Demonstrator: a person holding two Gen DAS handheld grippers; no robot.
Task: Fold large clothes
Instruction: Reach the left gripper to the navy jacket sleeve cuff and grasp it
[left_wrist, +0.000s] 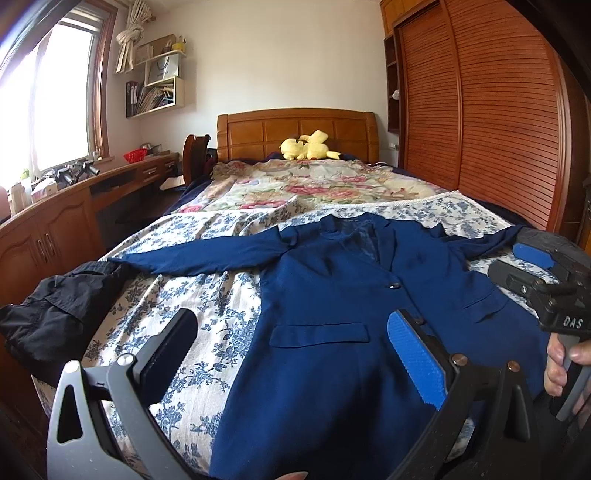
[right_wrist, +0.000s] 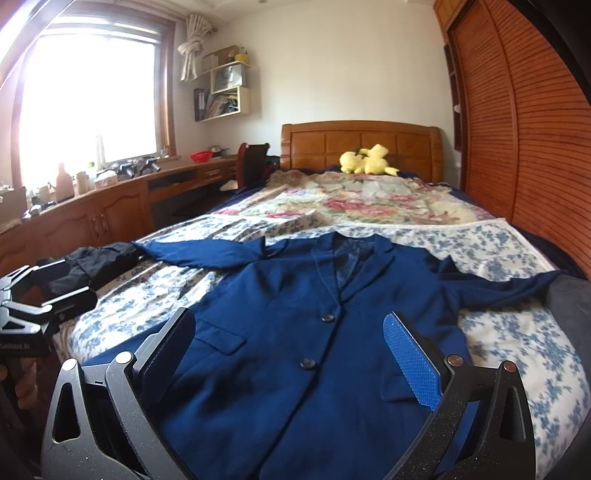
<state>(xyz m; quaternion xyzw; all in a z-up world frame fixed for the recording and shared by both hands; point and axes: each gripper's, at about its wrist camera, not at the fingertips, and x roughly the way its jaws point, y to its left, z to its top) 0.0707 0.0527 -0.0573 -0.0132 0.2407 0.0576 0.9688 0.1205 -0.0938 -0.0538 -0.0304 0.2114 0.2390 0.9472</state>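
A dark blue blazer (left_wrist: 332, 295) (right_wrist: 295, 325) lies flat and face up on the bed, buttoned, with both sleeves stretched out sideways. My left gripper (left_wrist: 295, 350) hovers open over its lower left part, near the flap pocket (left_wrist: 319, 334), with nothing between the fingers. My right gripper (right_wrist: 291, 354) stands open above the blazer's lower front by the two buttons (right_wrist: 308, 363), also holding nothing. In the left wrist view the right gripper (left_wrist: 517, 266) shows at the right edge, held by a hand (left_wrist: 565, 358). The left gripper (right_wrist: 55, 291) appears at the far left of the right wrist view.
A blue-and-white floral sheet (left_wrist: 207, 295) covers the bed's near half, with a pink floral quilt (left_wrist: 314, 184) beyond. A black garment (left_wrist: 55, 314) lies at the bed's left edge. A yellow plush toy (left_wrist: 306, 146) rests by the headboard. A wooden desk (left_wrist: 55, 221) is left, a slatted wardrobe (left_wrist: 480, 110) right.
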